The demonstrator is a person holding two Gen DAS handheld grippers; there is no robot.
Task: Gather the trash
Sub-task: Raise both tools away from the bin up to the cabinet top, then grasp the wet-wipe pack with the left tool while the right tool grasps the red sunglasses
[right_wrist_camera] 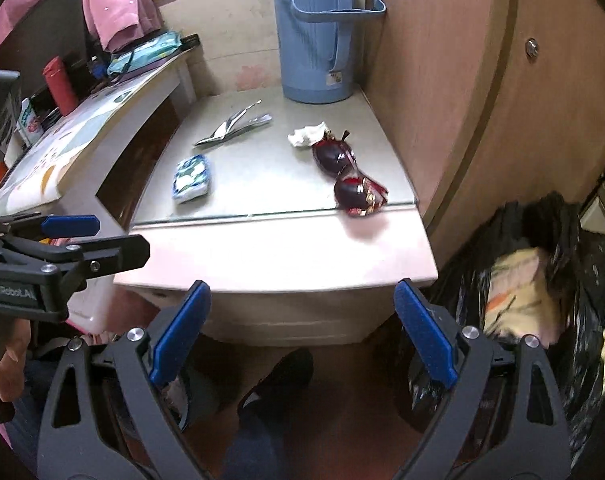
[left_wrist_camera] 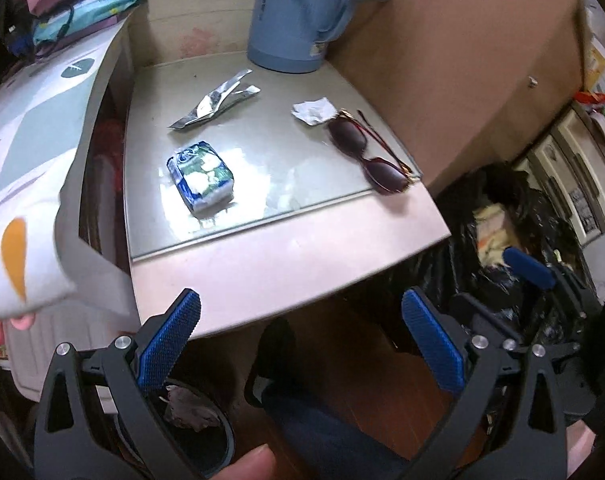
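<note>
left wrist: crumpled white tissue [left_wrist_camera: 313, 111] touching sunglasses [left_wrist_camera: 368, 151].

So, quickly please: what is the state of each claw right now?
Left claw: open, holding nothing.
Right claw: open, holding nothing.

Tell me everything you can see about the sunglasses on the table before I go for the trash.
The sunglasses have dark, reddish-tinted lenses in a red frame with gold trim at the hinges. They lie on the glass top near its right front corner, one lens farther back, one at the glass edge. The temples look folded or partly folded. The far lens sits right beside the crumpled white paper, apparently touching it. Neither gripper is near them.
</note>
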